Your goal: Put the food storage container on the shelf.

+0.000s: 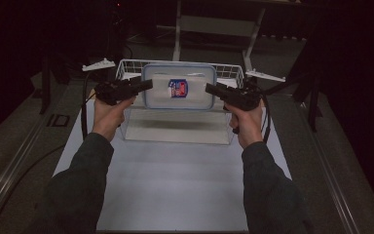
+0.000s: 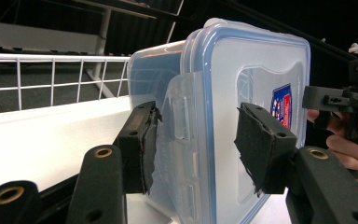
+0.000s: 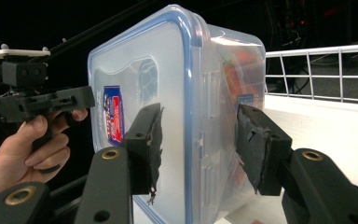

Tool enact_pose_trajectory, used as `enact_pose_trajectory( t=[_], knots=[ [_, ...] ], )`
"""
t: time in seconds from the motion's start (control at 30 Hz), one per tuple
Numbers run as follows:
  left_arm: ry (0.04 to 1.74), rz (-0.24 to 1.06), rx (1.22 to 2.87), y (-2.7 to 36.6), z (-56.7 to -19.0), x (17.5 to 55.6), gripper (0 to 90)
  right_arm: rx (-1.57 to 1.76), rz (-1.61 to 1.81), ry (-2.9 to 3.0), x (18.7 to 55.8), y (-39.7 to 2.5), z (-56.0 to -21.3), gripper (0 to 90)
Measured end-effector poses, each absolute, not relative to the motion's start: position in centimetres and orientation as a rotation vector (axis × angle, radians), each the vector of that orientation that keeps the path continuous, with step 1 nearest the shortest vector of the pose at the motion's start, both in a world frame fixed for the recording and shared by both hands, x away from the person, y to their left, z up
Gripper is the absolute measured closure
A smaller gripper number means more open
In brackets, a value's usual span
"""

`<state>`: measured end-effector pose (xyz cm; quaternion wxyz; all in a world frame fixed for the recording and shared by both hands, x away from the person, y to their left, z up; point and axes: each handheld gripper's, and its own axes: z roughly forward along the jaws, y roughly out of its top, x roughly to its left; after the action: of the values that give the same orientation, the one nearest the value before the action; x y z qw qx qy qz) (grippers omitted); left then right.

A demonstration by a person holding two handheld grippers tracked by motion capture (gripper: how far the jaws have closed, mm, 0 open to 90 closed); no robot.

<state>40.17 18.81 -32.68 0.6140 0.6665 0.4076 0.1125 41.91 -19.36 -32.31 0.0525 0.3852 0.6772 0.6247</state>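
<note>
The lidded plastic container point(image 1: 179, 87) is hanging in the air between both sets of jaws, above the white counter point(image 1: 175, 180) and in front of the wire basket point(image 1: 126, 66). The left gripper point(image 1: 148, 85) is pinching its left clip edge; the right gripper point(image 1: 208, 88) is pinching the opposite edge. Its reddish contents are showing blurred through the wall. Open counter is lying below.

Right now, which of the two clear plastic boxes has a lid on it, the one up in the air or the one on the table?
The raised box, held between both grippers: its blue-rimmed lid carries a red-and-blue label. The box on the table beneath it is open-topped.
</note>
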Motion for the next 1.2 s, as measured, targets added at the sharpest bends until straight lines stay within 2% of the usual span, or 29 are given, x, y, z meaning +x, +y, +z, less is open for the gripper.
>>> enact_pose_trajectory(
  t=[0.8,1.2],
  knots=[
    [0.982,0.277,1.511,18.6,-32.6,40.4,48.1,1.22,1.867,2.048,42.4,-19.0,-32.9,49.5],
    [1.02,0.346,1.567,18.2,-33.0,40.5,44.4,1.264,1.746,2.08,42.9,-18.3,-33.7,47.0]
  ],
)
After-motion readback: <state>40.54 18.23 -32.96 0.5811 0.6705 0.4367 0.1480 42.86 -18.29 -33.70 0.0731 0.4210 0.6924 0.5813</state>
